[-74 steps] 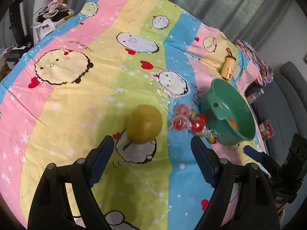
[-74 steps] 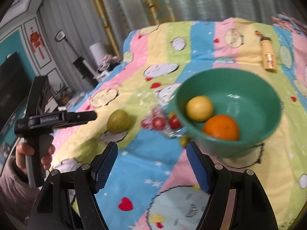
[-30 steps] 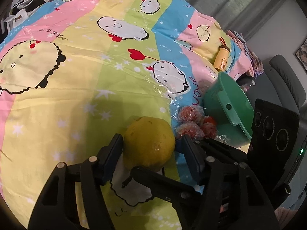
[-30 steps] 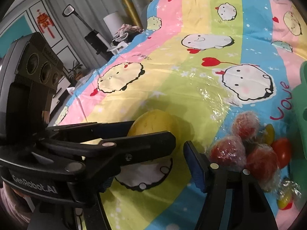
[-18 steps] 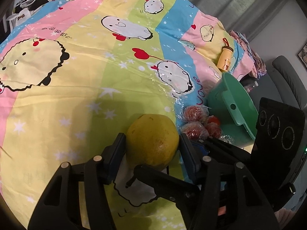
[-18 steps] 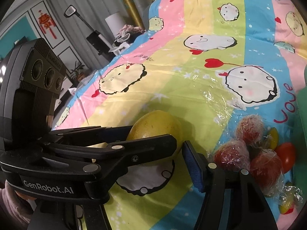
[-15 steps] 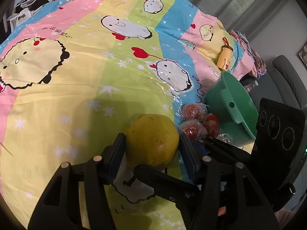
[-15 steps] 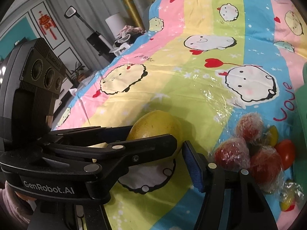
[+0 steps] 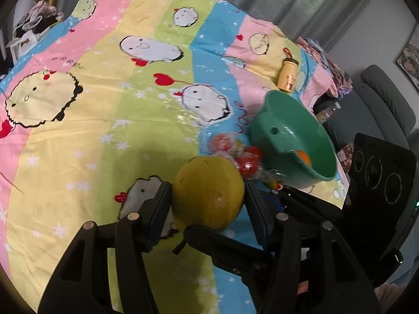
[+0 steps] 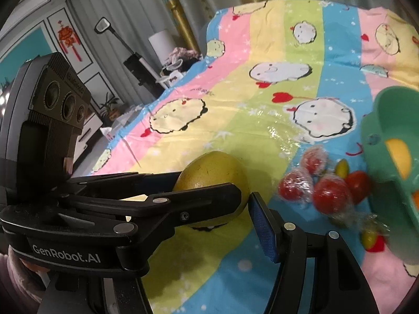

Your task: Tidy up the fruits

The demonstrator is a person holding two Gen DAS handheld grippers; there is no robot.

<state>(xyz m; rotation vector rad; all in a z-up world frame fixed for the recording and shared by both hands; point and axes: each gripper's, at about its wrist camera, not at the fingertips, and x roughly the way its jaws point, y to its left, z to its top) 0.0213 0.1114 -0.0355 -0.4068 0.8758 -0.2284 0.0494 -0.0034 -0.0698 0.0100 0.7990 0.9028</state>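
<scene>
Left gripper (image 9: 208,196): clamped on the yellow-green fruit (image 9: 208,192).
Your right gripper (image 10: 246,206) brackets the same fruit from beside; contact cannot be confirmed. Fruit sits above the bed (image 9: 78,144), near the green bowl (image 9: 282,120).

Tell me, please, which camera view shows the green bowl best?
The left wrist view: the green bowl shows nearly whole, rim, handle hole and an orange inside. The right wrist view catches only its near edge, cut off by the frame.
</scene>
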